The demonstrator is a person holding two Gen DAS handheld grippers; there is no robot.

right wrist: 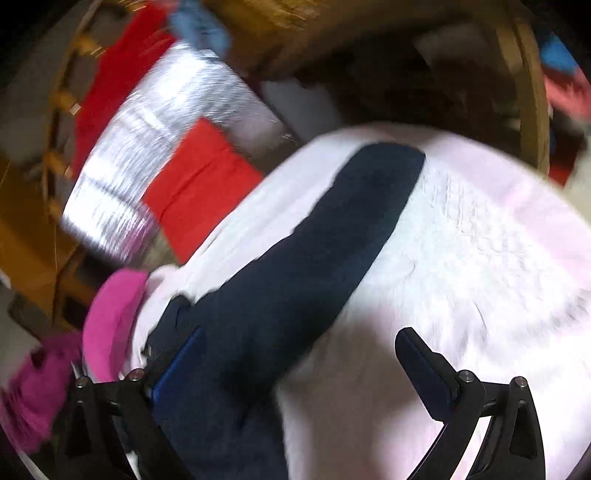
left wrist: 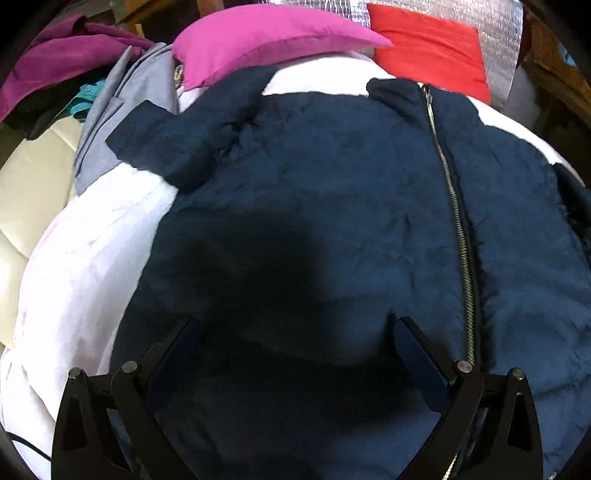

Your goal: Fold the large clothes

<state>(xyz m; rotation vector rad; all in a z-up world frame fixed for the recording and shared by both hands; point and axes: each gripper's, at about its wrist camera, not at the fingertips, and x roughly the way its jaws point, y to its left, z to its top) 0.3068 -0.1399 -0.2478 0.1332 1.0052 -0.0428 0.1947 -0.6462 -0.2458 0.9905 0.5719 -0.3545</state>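
Observation:
A navy zip-up jacket (left wrist: 332,206) lies spread on a white bed sheet (left wrist: 85,258), its silver zipper (left wrist: 458,229) running down the right of centre. One sleeve (left wrist: 173,144) is bent out to the upper left. My left gripper (left wrist: 295,332) is open and hovers just above the jacket's lower body. In the blurred right wrist view, the jacket's other sleeve (right wrist: 332,236) stretches out over the white sheet (right wrist: 461,258). My right gripper (right wrist: 299,343) is open above the sleeve near the shoulder and holds nothing.
A pink pillow (left wrist: 266,40) and a red pillow (left wrist: 432,55) lie at the bed's head, with a silver quilted cushion (left wrist: 491,33) behind. Grey (left wrist: 122,122) and purple (left wrist: 62,59) clothes are piled at the left. A wooden frame (right wrist: 532,92) edges the bed.

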